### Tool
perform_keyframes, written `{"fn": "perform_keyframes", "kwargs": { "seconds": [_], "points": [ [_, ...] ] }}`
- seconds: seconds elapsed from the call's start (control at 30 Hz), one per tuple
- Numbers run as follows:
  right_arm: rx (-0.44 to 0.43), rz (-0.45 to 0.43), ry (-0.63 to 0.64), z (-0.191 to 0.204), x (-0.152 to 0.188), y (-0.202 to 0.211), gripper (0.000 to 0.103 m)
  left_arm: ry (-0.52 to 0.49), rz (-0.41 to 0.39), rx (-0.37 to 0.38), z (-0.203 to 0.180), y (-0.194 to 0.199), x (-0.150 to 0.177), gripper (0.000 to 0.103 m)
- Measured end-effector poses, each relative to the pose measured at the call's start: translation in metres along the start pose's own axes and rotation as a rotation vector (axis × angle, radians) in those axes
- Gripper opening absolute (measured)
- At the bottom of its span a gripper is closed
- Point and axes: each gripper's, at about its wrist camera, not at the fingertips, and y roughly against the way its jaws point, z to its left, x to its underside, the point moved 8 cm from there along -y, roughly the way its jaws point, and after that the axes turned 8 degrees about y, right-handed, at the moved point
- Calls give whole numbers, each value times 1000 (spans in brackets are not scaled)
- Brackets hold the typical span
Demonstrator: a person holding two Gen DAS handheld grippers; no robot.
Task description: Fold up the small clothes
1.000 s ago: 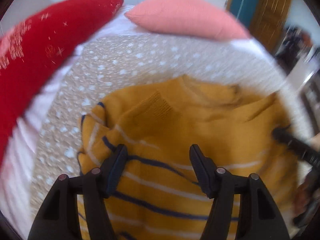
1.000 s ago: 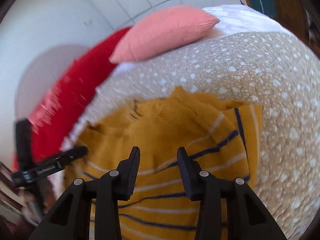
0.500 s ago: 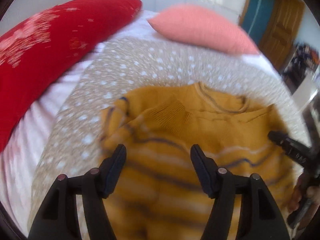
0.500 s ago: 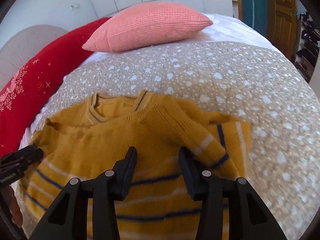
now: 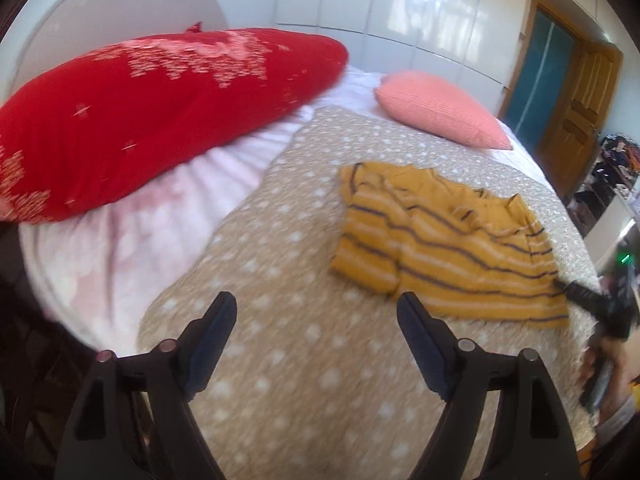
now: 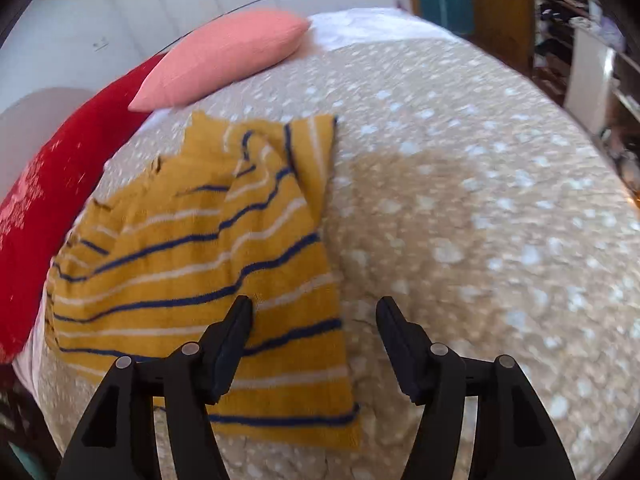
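A small mustard-yellow sweater [image 5: 444, 240] with navy and white stripes lies on the beige spotted blanket [image 5: 288, 264], sleeves folded in over the body. It also shows in the right wrist view [image 6: 208, 256]. My left gripper [image 5: 316, 320] is open and empty over bare blanket, left of and nearer than the sweater. My right gripper [image 6: 314, 316] is open and empty, its left finger over the sweater's lower right corner. The right gripper also shows at the right edge of the left wrist view [image 5: 596, 304], beside the sweater's hem.
A large red pillow [image 5: 152, 116] lies at the back left on a white sheet [image 5: 132, 236]. A pink cushion [image 5: 440, 110] sits behind the sweater. A wooden door [image 5: 580, 112] and cluttered shelves [image 6: 576, 20] stand past the bed's right side.
Both grippers have pulled back and away from the sweater, the left one swinging left, the right one right. The sweater now lies smaller in both views, sleeves folded in.
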Motion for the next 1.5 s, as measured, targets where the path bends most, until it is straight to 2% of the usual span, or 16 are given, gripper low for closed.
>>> {"fn": "perform_keyframes", "kwargs": {
  "seconds": [0.07, 0.1, 0.2, 0.23, 0.4, 0.5, 0.53, 0.57, 0.67, 0.83, 0.9, 1.07, 1.17, 1.2, 1.3, 1.5],
  "points": [
    [-26, -33, 53, 22, -8, 16, 67, 15, -19, -21, 9, 5, 10, 83],
    [-45, -49, 104, 43, -13, 25, 62, 20, -22, -28, 13, 4, 14, 83],
    [-75, -47, 237, 96, -18, 33, 32, 13, 10, -25, 17, -4, 32, 83],
    [-85, -38, 288, 119, -20, 30, 29, 4, 34, -17, 18, -8, 40, 83],
    [-110, 16, 412, 200, -28, -8, 29, -13, 93, 0, 31, -17, 67, 83],
    [-59, 103, 443, 229, -25, -61, 29, -5, 104, -1, 43, -19, 72, 83],
    [-55, 164, 452, 237, -19, -83, 34, -2, 106, -4, 48, -19, 72, 83],
    [-31, 223, 471, 241, -12, -101, 36, 2, 108, -9, 53, -20, 72, 83],
    [44, 202, 549, 254, -15, -98, 37, 25, 96, -21, 73, -19, 67, 83],
    [11, 47, 556, 272, -42, -52, 37, 54, 87, -48, 99, -26, 59, 83],
    [-12, 29, 529, 285, -54, -53, 37, 67, 88, -53, 105, -28, 57, 83],
    [-14, 91, 479, 320, -64, -108, 37, 59, 79, -96, 116, -28, 58, 83],
    [-28, 194, 437, 337, -51, -147, 37, 60, 69, -138, 124, -24, 57, 83],
    [-16, 182, 441, 336, -53, -146, 37, 65, 68, -143, 127, -23, 57, 83],
    [-62, 159, 431, 336, -58, -129, 37, 69, 58, -158, 128, -17, 55, 83],
    [-203, 96, 432, 296, -39, -51, 43, 42, 46, -158, 104, -5, 55, 83]
  ]
}}
